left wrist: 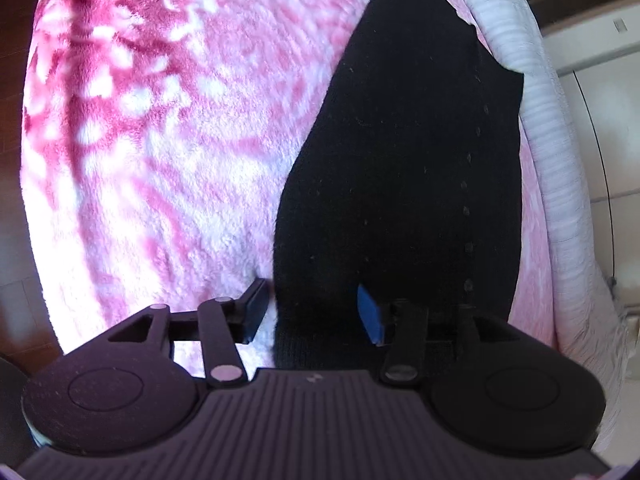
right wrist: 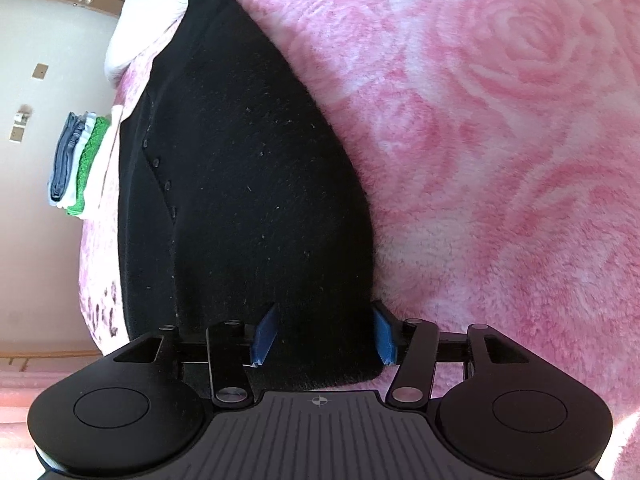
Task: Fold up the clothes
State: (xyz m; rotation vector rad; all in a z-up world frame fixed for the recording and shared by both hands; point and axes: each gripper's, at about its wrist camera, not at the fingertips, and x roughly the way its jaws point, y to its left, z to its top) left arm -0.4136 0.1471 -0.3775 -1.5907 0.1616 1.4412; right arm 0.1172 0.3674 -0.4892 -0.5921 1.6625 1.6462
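Note:
A black knit garment (left wrist: 400,168) with a row of small buttons lies flat on a pink fleece blanket (left wrist: 168,140). My left gripper (left wrist: 314,312) is open and low over the near end, its fingers straddling the garment's left edge. In the right wrist view the same black garment (right wrist: 248,184) stretches away across the rose-patterned blanket (right wrist: 500,120). My right gripper (right wrist: 324,336) is open too. Its blue pads (right wrist: 265,334) stand on either side of the garment's near right corner, and the cloth lies between them unpinched.
A white ribbed cloth (left wrist: 536,128) runs along the blanket's far side, also seen as white ribbed cloth (right wrist: 148,16) in the right wrist view. A stack of folded clothes (right wrist: 80,164) in grey, white and green sits beyond the garment. A pale wall (right wrist: 40,240) lies behind it.

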